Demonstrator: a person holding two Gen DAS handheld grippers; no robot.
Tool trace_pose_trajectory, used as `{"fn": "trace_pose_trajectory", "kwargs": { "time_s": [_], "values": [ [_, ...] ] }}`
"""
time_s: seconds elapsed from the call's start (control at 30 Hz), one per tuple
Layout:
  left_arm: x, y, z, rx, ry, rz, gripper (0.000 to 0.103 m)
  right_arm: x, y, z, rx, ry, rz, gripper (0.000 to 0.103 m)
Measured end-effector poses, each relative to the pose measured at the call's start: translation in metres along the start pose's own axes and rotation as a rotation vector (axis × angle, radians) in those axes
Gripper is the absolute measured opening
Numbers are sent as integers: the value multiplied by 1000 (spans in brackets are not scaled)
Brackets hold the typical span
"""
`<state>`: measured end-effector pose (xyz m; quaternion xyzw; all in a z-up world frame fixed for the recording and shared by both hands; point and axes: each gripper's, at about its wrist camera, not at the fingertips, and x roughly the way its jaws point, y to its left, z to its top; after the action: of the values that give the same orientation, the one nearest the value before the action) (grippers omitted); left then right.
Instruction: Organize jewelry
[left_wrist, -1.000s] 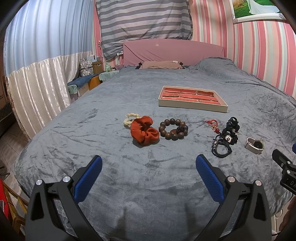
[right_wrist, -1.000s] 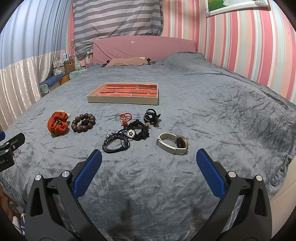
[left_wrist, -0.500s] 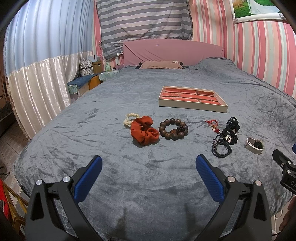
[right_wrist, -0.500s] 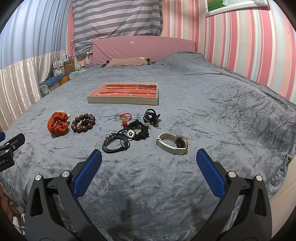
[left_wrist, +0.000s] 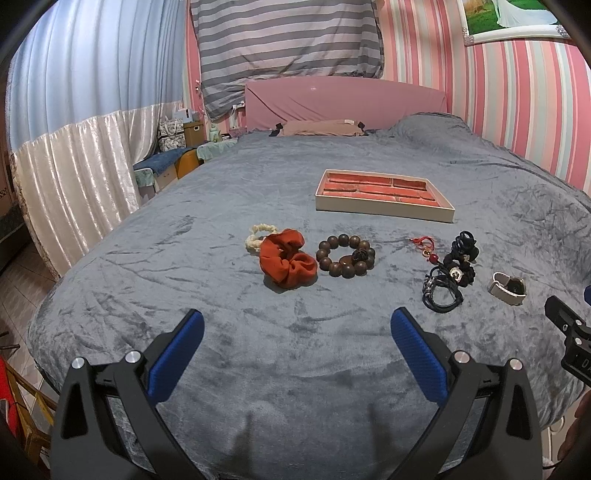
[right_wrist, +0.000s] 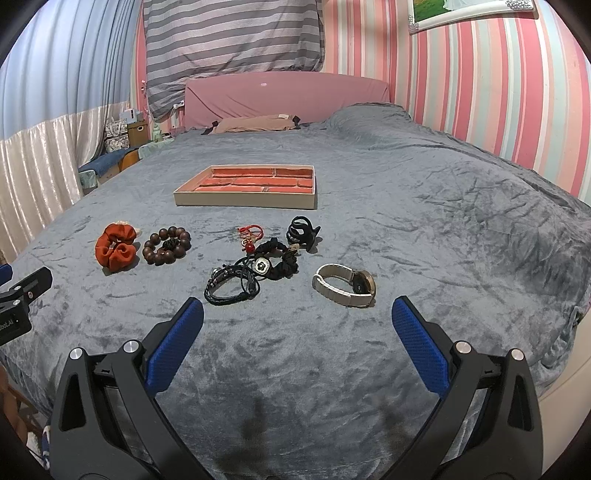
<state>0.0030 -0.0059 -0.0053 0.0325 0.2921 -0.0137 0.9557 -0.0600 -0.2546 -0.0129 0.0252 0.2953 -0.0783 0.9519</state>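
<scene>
Down at the bottom of the left wrist frame, the left gripper (left_wrist: 295, 339) sat with its blue pads spread wide, nothing between them, just grey blanket (left_wrist: 295, 387) underneath. Same story in the right wrist frame: the right gripper (right_wrist: 297, 338) hung with its jaws well apart and empty, low in the frame.

Just past the right gripper's pads, centre of that frame, lay a black braided cord bracelet (right_wrist: 231, 288), tangled against a black scrunchie with a small white charm (right_wrist: 275, 264). To the right of those, a watch with a pale band (right_wrist: 345, 286) rested on its side, apart from the pile. A touch farther back sat a black claw clip (right_wrist: 301, 232) and, to its left, a red cord charm (right_wrist: 251, 236).

Over on the left of that frame, a wooden bead bracelet (right_wrist: 166, 245) lay just beside a rust-orange scrunchie (right_wrist: 114, 249). In the left wrist view the rust-orange scrunchie (left_wrist: 288, 262) was touching a cream hair tie (left_wrist: 256, 236) behind it, at centre frame.

Farther up the bed, upper middle of both frames, the jewelry tray (right_wrist: 245, 201) with its red lining sat apart from every piece. Beyond it, a pink headboard (right_wrist: 286, 92), then striped walls at the top edge
</scene>
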Motion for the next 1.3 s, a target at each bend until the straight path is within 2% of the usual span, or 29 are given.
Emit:
{"fn": "trace_pose_trajectory", "kwargs": {
  "time_s": [0.43,0.67,1.13,1.3],
  "values": [
    [14,-1,-9,12,21,-3,99,6,2,-7,-4,11,1,99],
    [25,2,-10,7,30,-35,99,22,3,-8,-19,28,-6,99],
    [74,13,1,22,85,38,99,62,-10,1,-25,46,-29,99],
    [88,17,3,21,97,23,99,73,-12,3,-2,47,-15,99]
  ]
}}
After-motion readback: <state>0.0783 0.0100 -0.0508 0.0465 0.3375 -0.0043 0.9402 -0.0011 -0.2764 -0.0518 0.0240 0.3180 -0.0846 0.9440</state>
